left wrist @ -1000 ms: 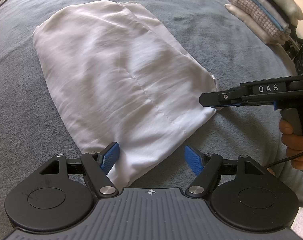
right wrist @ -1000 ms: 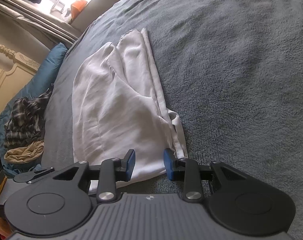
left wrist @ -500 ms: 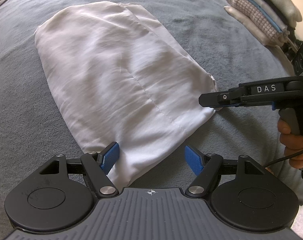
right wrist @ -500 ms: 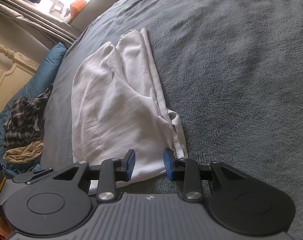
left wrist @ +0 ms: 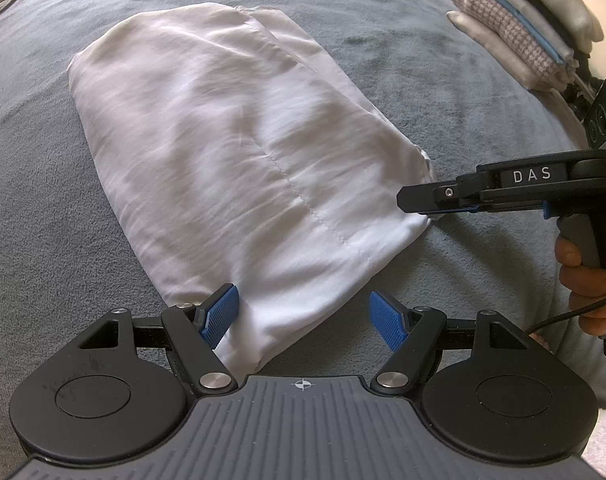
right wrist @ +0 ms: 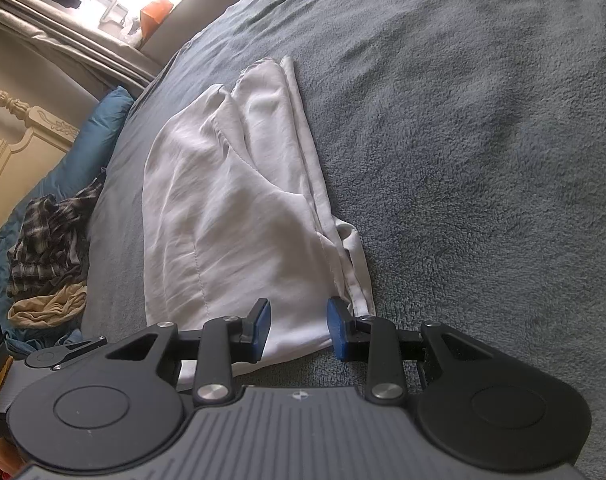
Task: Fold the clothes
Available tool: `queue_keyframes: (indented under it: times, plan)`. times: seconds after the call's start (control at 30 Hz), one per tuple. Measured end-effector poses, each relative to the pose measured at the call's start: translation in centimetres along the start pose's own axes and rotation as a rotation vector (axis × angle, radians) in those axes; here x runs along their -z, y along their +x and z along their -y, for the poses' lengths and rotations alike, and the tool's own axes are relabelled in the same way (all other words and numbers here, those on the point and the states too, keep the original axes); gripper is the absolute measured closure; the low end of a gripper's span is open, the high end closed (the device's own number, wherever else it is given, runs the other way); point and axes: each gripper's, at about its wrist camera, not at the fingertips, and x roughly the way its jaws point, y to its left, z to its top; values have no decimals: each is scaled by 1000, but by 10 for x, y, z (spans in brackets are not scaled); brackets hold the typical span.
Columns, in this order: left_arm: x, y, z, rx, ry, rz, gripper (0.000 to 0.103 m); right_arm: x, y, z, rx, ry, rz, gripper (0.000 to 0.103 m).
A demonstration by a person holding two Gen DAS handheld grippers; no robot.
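A: Anything shift in the last second?
B: Nothing. The white garment (left wrist: 239, 168) lies flat on the bed (left wrist: 443, 80) as before, half folded.
A: Grippers?
B: The left gripper (left wrist: 303, 316) stays spread wide over the near corner, pinching nothing. The right gripper (right wrist: 299, 326) is part-spread at the hem corner, cloth between the jaws but not nipped.
A: So the next fold hasn't started.

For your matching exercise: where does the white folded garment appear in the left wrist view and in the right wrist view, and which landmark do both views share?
Left wrist view: the white garment fills the centre, its near corner between the left gripper's blue pads.
Right wrist view: the white garment runs from upper centre down to the right gripper.
Shared landmark: the grey blanket beneath it.
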Motion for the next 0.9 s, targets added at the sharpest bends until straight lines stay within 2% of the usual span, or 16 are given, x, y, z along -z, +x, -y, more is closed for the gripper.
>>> queue_keyframes:
  times: [0.37,0.5,0.57,0.63,0.73,0.8,0.9]
  plan:
    - [1,-3,0,15,4,9,30,0,1,0,-2,4,1,70]
    - [1,-24,-14,20,-7,90,30,0,1,0,1,5,0,70]
    - [1,-35,-29,0,-44,135,30,0,1,0,1,6,0,70]
    - [-1,-42,-47,-33,-123,175,30,0,1,1,-2,9,2,70]
    - [-4,-45,-70,-59,-223,189,31,0,1,4,-13,20,3,70]
    - [-3,-42,-73,-72,-229,184,31,-1,2,5,-17,24,0,70]
    - [0,-38,-61,-79,-171,185,31,-2,2,5,-19,24,-4,70]
